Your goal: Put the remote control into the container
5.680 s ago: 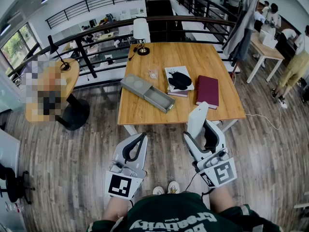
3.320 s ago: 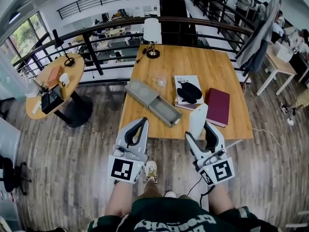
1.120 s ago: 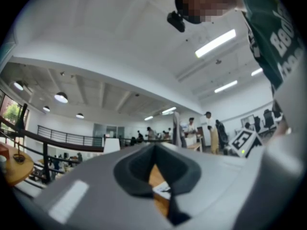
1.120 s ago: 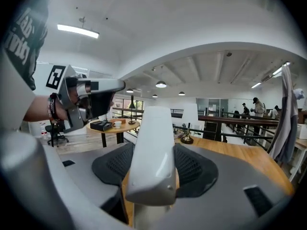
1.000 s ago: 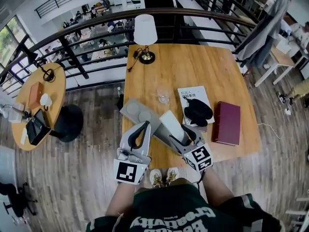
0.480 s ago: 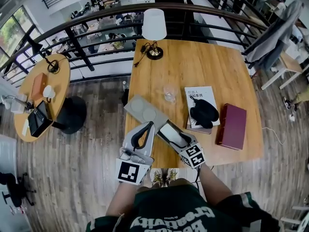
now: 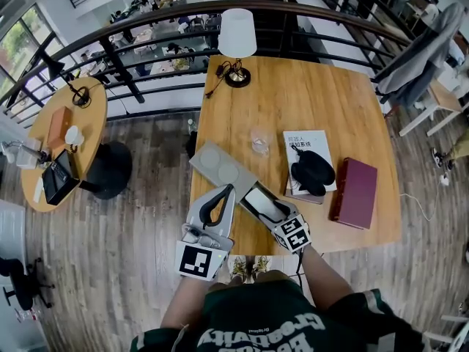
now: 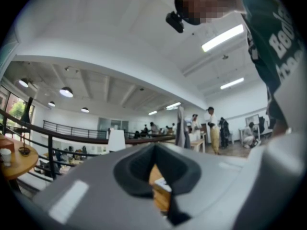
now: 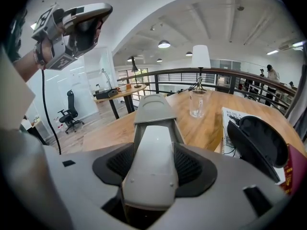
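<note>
My right gripper (image 9: 152,176) is clamped on the smooth, pale remote control (image 7: 264,200), lengthwise over the grey rectangular container's (image 7: 218,164) open tray on the wooden counter (image 7: 308,94). Beyond sit a clear glass (image 7: 259,139) and a black pouch (image 7: 314,171) on a book (image 7: 300,141). My left gripper (image 7: 226,191) is closed and empty.

The shell of my right gripper (image 9: 151,163) is smooth, matt grey plastic; its pads (image 9: 120,163) are black and finely ribbed. The remote control (image 9: 153,143) is pale grey plastic with a soft sheen. The container (image 7: 218,165) looks matt grey. The table (image 7: 293,101) is warm, satin wood with visible grain. The glass (image 9: 197,104), upper middle of the right gripper view, is clear and glossy.
</note>
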`<move>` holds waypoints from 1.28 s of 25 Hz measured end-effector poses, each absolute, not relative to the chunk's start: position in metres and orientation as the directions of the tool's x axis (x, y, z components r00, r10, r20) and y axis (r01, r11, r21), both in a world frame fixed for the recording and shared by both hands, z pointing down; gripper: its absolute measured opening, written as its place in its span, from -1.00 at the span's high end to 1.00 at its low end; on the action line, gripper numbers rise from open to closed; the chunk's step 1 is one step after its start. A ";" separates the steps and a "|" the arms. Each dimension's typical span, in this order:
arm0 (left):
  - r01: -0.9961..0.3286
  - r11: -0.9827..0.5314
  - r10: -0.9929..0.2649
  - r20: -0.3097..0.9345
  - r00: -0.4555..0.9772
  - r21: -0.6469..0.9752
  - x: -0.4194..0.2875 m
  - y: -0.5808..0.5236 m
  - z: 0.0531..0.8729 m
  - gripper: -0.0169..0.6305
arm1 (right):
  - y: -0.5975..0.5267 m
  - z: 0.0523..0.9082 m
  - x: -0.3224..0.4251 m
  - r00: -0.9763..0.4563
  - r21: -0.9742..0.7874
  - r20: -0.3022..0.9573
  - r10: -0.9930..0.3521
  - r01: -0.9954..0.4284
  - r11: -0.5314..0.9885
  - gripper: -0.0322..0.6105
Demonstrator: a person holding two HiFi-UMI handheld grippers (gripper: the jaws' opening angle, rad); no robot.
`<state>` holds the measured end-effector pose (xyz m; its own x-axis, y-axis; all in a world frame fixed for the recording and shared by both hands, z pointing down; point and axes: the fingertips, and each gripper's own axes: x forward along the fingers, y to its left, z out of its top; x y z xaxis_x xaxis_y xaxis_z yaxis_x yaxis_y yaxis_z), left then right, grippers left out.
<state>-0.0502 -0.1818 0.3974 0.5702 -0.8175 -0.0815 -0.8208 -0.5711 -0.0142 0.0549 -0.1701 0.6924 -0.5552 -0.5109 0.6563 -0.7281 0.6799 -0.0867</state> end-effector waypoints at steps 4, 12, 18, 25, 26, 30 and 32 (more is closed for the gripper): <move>-0.819 -0.574 -0.816 -0.078 0.572 -0.006 -0.049 -0.185 0.399 0.96 | -0.173 0.696 0.056 -0.550 -0.086 0.667 -0.503 -0.727 0.681 0.04; -0.815 -0.579 -0.813 -0.074 0.578 -0.002 -0.049 -0.192 0.402 0.96 | -0.173 0.708 0.055 -0.546 -0.101 0.686 -0.481 -0.726 0.680 0.04; -0.813 -0.582 -0.811 -0.074 0.580 -0.002 -0.048 -0.195 0.404 0.96 | -0.177 0.718 0.055 -0.535 -0.099 0.706 -0.463 -0.723 0.684 0.04; -0.809 -0.588 -0.807 -0.067 0.587 0.003 -0.047 -0.195 0.406 0.96 | -0.178 0.729 0.054 -0.494 -0.053 0.747 -0.445 -0.711 0.701 0.05; -0.808 -0.589 -0.806 -0.064 0.588 0.006 -0.046 -0.195 0.407 0.96 | -0.179 0.731 0.053 -0.489 -0.047 0.751 -0.444 -0.711 0.702 0.05; -0.800 -0.600 -0.799 -0.063 0.598 0.015 -0.044 -0.196 0.408 0.96 | -0.177 0.737 0.052 -0.456 -0.028 0.781 -0.428 -0.709 0.705 0.06; -0.796 -0.605 -0.795 -0.063 0.603 0.018 -0.041 -0.196 0.409 0.96 | -0.179 0.738 0.053 -0.441 -0.014 0.788 -0.429 -0.710 0.704 0.06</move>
